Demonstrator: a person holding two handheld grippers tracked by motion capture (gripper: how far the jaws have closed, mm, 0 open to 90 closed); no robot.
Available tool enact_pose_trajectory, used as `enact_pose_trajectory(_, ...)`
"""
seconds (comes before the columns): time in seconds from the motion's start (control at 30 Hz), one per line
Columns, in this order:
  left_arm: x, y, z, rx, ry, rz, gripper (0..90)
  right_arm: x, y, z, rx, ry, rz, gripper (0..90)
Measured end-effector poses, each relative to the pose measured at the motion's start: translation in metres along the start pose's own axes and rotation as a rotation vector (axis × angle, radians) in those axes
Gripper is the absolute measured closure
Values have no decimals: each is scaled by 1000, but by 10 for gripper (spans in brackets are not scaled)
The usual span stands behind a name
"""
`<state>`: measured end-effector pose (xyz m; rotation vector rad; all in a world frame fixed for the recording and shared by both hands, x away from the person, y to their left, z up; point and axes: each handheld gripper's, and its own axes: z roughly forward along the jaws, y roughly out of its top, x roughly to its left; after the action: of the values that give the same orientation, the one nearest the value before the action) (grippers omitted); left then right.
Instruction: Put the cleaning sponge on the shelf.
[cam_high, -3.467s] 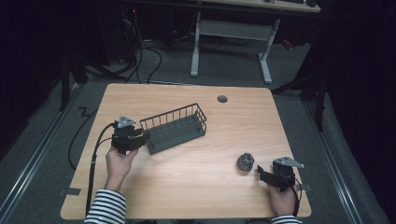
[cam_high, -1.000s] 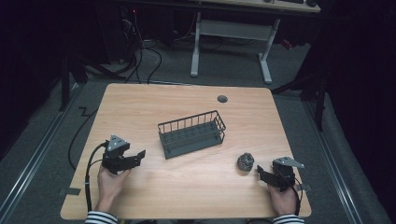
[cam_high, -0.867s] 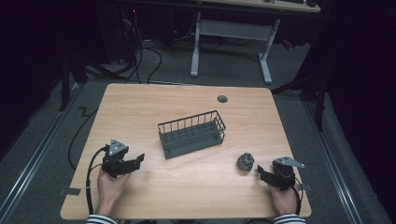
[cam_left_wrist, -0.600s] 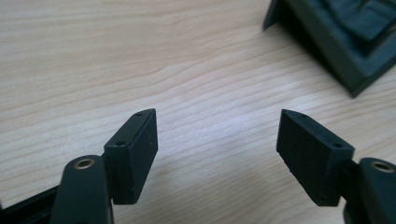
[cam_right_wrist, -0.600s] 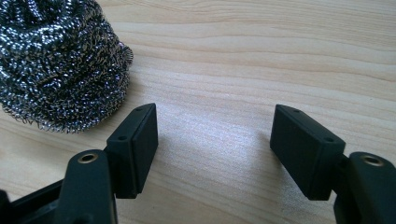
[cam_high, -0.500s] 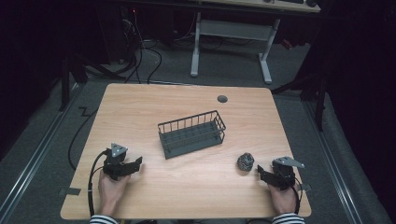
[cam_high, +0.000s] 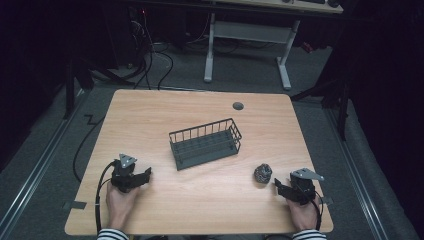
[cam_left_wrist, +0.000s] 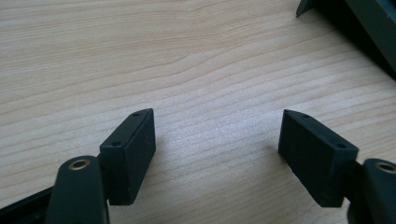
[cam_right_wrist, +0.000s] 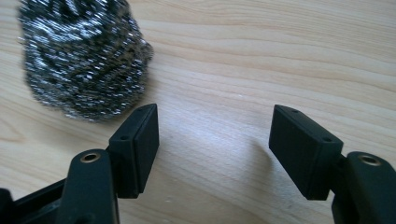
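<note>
A dark wire basket (cam_high: 205, 144) stands upright near the middle of the wooden table (cam_high: 200, 105). A steel wool scourer (cam_high: 262, 172) lies to its front right. My left gripper (cam_high: 146, 175) rests low at the front left, open, with only bare wood between its jaws (cam_left_wrist: 215, 126); the basket's corner (cam_left_wrist: 355, 28) lies off to its upper right. My right gripper (cam_high: 276, 185) sits just right of the scourer, open (cam_right_wrist: 215, 121). Its jaws have just been closing with nothing between them. The scourer (cam_right_wrist: 84, 60) lies ahead and left of its left pad, apart from it.
A round cable hole (cam_high: 238, 106) sits near the table's far edge. The left gripper's black cable (cam_high: 100, 185) loops off the front left edge. A desk frame (cam_high: 245, 35) and floor cables stand beyond the table.
The basket went from the left gripper's hold at the left to the table's middle and stays there. The left hand has drawn back toward the front edge and sunk. The right hand kept still.
</note>
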<state>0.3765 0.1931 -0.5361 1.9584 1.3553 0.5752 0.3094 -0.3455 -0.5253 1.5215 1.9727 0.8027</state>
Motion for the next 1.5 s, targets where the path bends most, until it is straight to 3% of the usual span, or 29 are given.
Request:
enact_pose_trajectory(0.07,0,-1,0,-3,7,8,281,0,0,-2,-8,18,15,336)
enact_pose_trajectory(0.47,0,-2,-1,-2,16,-5,270,4,-6,-13,-44,66,-9,285)
enact_pose_trajectory(0.63,0,-2,-1,0,17,-5,268,16,0,-19,-79,93,-62,248)
enact_pose_trajectory(0.8,0,-1,-1,0,18,-4,264,24,9,-21,-106,132,-80,230)
enact_pose_trajectory(1.2,0,-1,-1,1,18,-3,262,36,28,-3,-74,166,-104,209)
enact_pose_trajectory(1.33,0,-1,0,0,19,-3,261,39,31,8,-43,175,-91,224)
enact_pose_trajectory(1.5,0,-1,0,0,19,-3,261,40,32,15,-14,178,-110,268)
